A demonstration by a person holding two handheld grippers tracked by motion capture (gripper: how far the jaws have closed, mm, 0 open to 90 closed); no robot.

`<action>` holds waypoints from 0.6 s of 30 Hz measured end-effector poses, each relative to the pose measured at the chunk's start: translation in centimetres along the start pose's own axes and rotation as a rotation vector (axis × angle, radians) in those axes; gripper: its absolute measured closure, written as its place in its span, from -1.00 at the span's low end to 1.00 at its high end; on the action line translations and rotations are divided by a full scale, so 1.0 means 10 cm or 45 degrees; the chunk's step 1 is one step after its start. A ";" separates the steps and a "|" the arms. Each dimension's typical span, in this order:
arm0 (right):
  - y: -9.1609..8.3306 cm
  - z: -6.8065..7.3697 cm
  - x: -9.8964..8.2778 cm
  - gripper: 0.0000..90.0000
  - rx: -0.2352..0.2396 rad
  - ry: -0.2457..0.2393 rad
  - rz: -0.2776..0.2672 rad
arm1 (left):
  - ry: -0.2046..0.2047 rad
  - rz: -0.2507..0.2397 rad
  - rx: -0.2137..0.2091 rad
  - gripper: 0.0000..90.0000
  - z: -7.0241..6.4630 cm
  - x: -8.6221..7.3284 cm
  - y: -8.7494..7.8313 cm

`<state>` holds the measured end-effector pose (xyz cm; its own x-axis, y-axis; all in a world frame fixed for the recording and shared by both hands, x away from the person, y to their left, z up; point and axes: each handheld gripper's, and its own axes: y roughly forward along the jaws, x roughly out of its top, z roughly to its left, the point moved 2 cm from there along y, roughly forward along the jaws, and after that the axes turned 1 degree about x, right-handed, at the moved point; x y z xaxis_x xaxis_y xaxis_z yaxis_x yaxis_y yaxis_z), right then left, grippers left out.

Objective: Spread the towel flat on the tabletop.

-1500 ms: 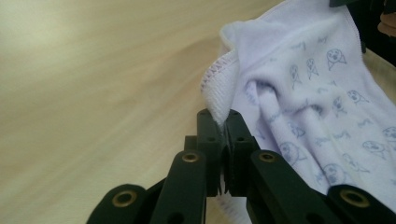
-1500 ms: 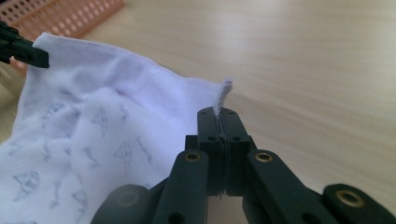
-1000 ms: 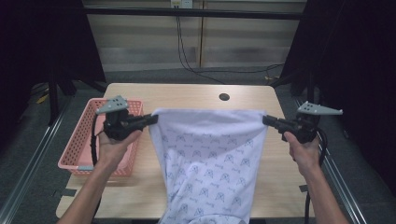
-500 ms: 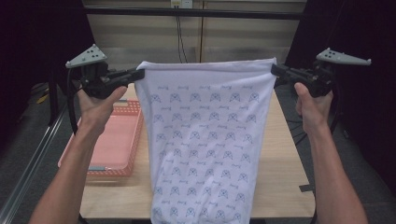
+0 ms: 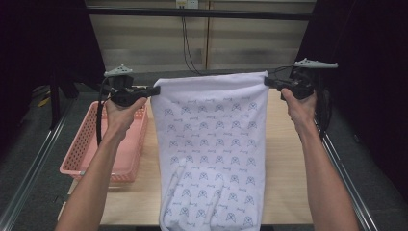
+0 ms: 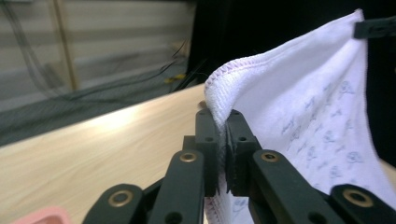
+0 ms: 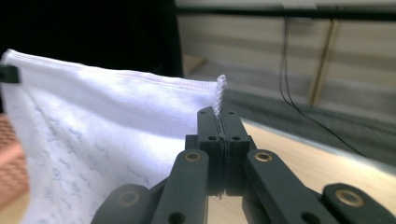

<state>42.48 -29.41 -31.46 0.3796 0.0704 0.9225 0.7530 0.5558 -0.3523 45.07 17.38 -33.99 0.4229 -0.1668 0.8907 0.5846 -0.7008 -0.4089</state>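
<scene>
Towel [image 5: 211, 144], white, printed: held up above table [image 5: 288, 159], top hem stretched level, long axis hanging down, lower end draped on table near edge. Left gripper [image 5: 153, 90]: jaws clamped on left top corner, lately eased slightly, cloth still pinched. Right gripper [image 5: 267, 82]: jaws closed tight on right top corner. Pink basket [image 5: 82, 149] noted left of towel. Both hands judged equally near hem.

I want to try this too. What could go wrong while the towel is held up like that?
The left gripper has just been opening its fingers a little with the towel corner between them, so that corner might slip out. The right gripper pinches only the very edge, which could pull free. The towel's bottom lies bunched on the table and may drag.
</scene>
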 end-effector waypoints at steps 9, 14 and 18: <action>0.21 -0.18 -0.32 0.45 -0.106 0.031 0.116 | -0.047 0.004 0.024 0.34 -0.03 -0.08 0.12; 0.12 -0.05 -0.47 0.41 -0.066 -0.010 0.160 | 0.013 0.036 -0.034 0.35 -0.25 -0.17 0.09; -0.01 0.18 -0.72 0.36 0.033 -0.038 0.192 | 0.063 0.078 -0.123 0.43 -0.53 -0.39 0.00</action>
<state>38.66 -28.46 -37.77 0.4708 0.1790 0.8639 0.6744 0.5583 -0.4833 39.71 14.34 -36.35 0.4195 -0.2435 0.8745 0.4885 -0.7514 -0.4436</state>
